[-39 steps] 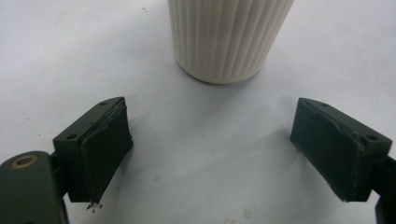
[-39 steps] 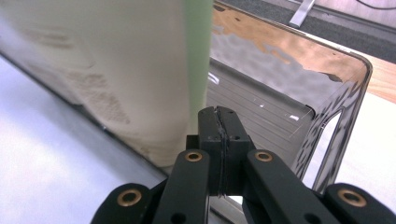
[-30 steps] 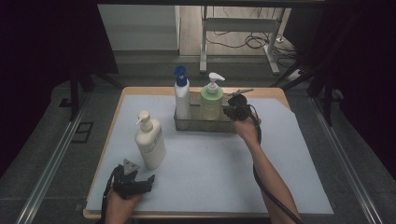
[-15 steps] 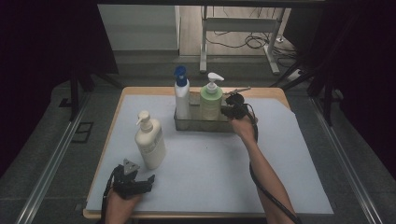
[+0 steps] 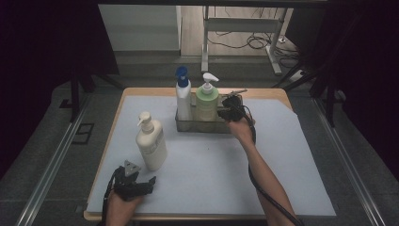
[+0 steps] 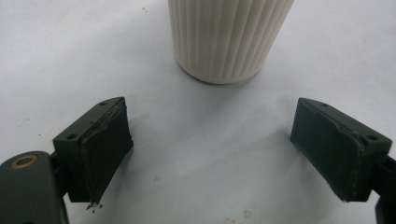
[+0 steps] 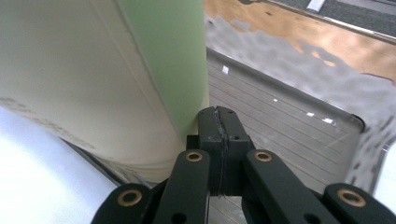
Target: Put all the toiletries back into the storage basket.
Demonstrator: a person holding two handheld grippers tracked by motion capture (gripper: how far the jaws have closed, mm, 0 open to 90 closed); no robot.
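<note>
left tool: near the bench's front-left corner, resting low; jaws wide apart in the left gripper view, nothing btwn them, pads bare.
cream bottle: pump bottle, upright on the grey mat, left-front part of the bench, just beyond the left tool; its ribbed base sits ahead of the open jaws, apart from them.
tray: clear bin toward the bench's back edge, about mid-width.
blue-cap bottle: upright in the tray's left end.
green bottle: upright in the tray, just right of the blue-cap one; its wall is right beside the right tool's tip (touching or a hair off, can't tell).
right tool: at the tray's right end; jaws pressed together on nothing, tip down inside the tray's empty right part.
step in hand: prob. settling the green bottle in the tray w/ the shut tool as a pusher; two bottles are in, the cream one is left.
next move: judged, back the right tool up and out w/o tipping the green bottle; then the left tool goes fwd, straddles the cream bottle's body, clamps, and carries it to the tray's free right end (a snug gap, so lower it straight).
</note>
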